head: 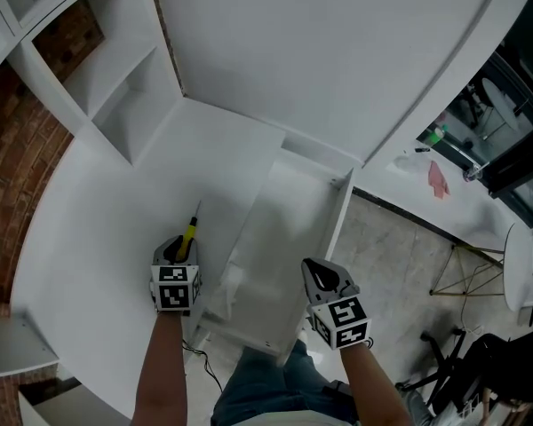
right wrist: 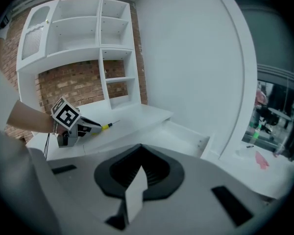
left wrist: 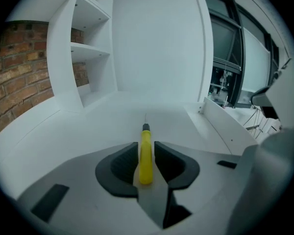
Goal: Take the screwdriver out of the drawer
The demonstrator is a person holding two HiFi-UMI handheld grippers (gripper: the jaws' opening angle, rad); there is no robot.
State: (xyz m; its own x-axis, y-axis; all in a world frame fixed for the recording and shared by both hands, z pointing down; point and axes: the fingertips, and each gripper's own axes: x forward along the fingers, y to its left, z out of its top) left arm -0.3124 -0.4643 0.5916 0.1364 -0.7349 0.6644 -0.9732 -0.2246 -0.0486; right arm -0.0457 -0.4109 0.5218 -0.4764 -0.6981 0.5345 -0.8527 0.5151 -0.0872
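A screwdriver (head: 189, 236) with a yellow handle and a thin metal tip points away from me over the white counter (head: 107, 211). Its handle (left wrist: 146, 153) lies between the jaws of my left gripper (left wrist: 146, 147). Thin gaps show on both sides of the handle, so the pads do not press on it. The right gripper view shows the screwdriver (right wrist: 107, 126) sticking out of the left gripper (right wrist: 90, 127) low over the counter. The white drawer (head: 342, 207) stands pulled out to the right of it. My right gripper (head: 322, 278) hovers over the drawer's near end, shut and empty.
White open shelves (head: 115, 87) stand on the counter at the back left, beside a brick wall (head: 18, 158). A tall white panel (head: 320, 51) rises behind the drawer. To the right are the tiled floor (head: 391, 238), a white desk (head: 426, 180) with small items, and chair legs.
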